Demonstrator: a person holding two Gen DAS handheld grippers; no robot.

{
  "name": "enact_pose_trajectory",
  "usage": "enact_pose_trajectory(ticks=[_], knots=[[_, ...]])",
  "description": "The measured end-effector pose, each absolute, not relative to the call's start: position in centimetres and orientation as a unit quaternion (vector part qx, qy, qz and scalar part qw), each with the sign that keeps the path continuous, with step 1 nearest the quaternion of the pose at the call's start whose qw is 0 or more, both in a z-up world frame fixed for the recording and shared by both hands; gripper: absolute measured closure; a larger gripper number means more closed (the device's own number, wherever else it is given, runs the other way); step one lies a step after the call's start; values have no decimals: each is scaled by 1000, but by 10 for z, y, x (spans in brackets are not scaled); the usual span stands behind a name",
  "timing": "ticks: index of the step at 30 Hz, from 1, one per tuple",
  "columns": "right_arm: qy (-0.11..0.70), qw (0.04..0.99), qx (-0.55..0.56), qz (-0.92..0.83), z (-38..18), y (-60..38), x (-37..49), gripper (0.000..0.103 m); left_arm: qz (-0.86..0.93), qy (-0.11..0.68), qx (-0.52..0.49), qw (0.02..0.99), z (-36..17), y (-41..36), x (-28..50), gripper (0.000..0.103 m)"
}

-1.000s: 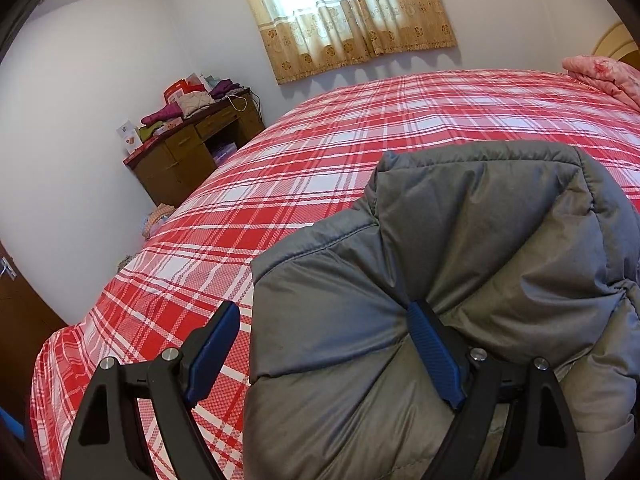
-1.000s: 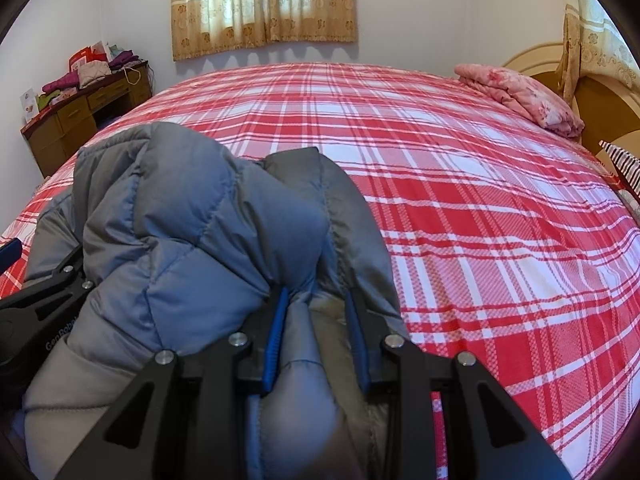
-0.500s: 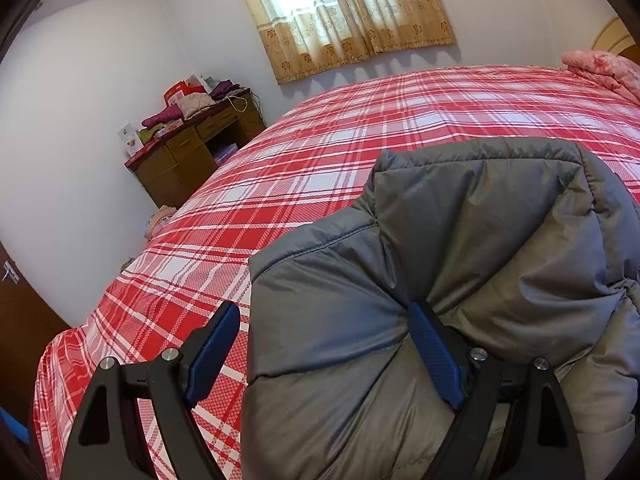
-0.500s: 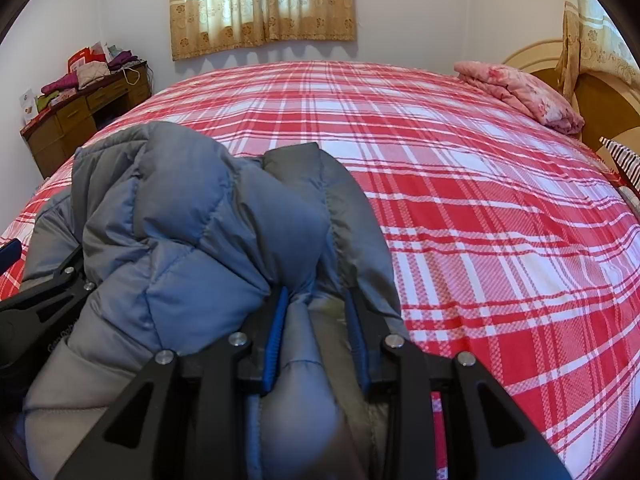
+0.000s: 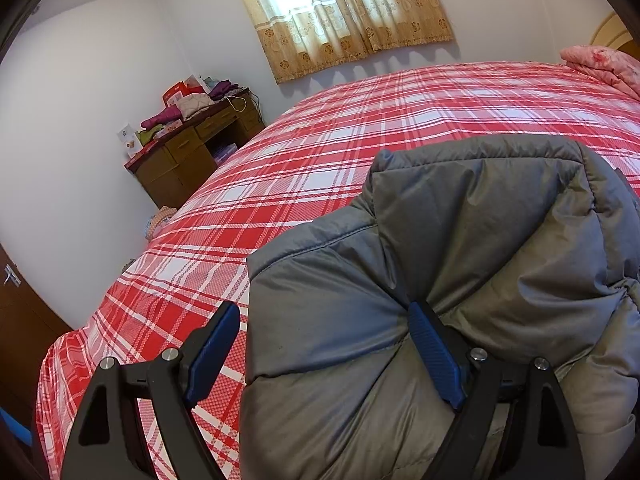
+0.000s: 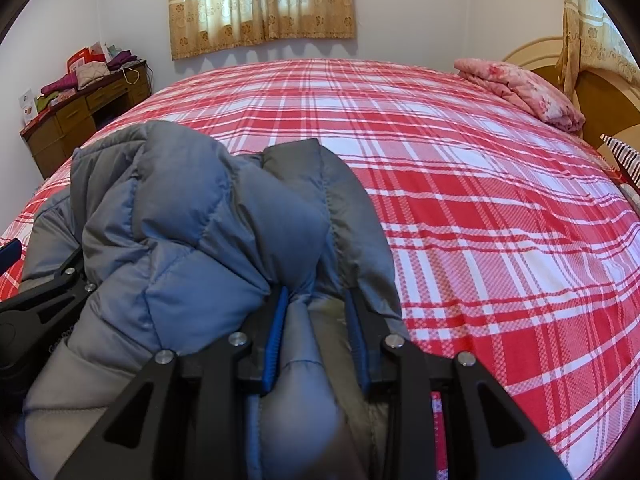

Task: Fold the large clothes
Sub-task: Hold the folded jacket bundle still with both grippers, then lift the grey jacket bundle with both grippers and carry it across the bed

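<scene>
Seemingly, folding is well underway: the grey puffer jacket [image 6: 192,240] is seen bunched into a bulky, doubled-over bundle at the near edge of the plaid-covered bed [image 6: 480,200]. A thick fold of it is pinched in the clenched right gripper [image 6: 316,332]. The left gripper [image 5: 324,344] is spread wide, one finger pressed against the padding, the other clear of it. Flattening and squaring the bundle is judged to remain before it can be called folded.
</scene>
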State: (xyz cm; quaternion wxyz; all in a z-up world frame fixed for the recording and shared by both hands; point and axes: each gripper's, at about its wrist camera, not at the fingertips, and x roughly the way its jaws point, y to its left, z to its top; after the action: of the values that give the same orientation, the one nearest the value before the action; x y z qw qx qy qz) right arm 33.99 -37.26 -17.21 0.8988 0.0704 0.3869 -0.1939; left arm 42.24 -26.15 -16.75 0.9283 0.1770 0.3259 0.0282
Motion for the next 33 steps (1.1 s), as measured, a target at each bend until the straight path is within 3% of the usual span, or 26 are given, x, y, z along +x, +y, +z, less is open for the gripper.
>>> enact_pose_trajectory(ticks=[25, 28, 33], knots=[[388, 901, 92, -171, -168, -380, 328, 69, -14, 339, 175, 924, -149, -255, 407, 17], [378, 901, 136, -163, -166, -393, 310, 56, -44, 341, 137, 929, -135, -242, 385, 17], [374, 903, 138, -161, -172, -394, 294, 53, -67, 341, 134, 928, -148, -246, 373, 16]])
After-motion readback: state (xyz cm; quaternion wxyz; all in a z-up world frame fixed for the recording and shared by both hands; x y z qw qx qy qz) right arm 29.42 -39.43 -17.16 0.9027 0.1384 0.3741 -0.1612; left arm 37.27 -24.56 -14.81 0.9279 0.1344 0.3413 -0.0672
